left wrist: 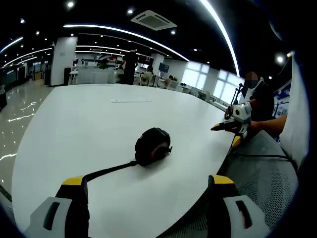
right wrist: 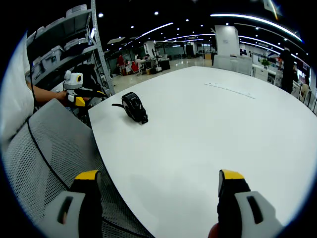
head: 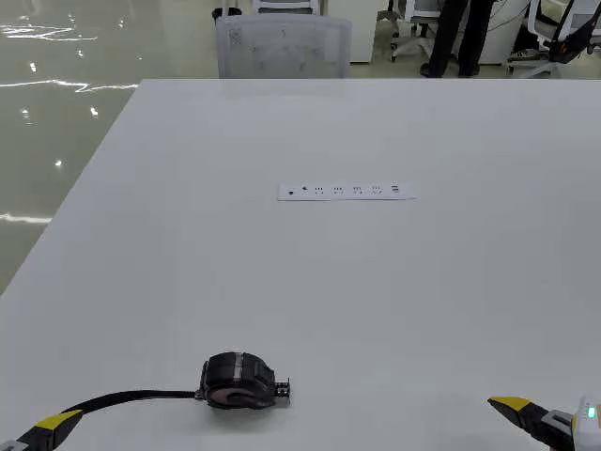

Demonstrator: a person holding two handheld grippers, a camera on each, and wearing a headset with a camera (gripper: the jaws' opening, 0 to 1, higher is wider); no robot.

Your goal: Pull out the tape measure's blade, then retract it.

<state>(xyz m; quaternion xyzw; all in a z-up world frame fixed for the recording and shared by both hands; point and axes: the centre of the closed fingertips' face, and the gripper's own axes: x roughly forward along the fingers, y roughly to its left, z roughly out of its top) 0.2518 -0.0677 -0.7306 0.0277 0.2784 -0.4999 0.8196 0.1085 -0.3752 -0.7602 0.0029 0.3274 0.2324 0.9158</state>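
Your white worktop [head: 423, 301] has a white socket strip [head: 346, 192] lying flat near its middle. At the far edge a grey mesh-backed chair [head: 283, 47] stands just beside the worktop. To your left, a glossy floor [head: 56, 122] reflects the ceiling lights. Farther back, a person [head: 462, 33] in dark trousers stands near an office chair [head: 554, 38]. In the right gripper view, shelving [right wrist: 64, 39] with bins rises beside you.

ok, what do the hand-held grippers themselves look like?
Both alike: left hand-held gripper and right hand-held gripper have black jaws with yellow tips on pale grey bodies. The right shows a green light. The person wears a white top.
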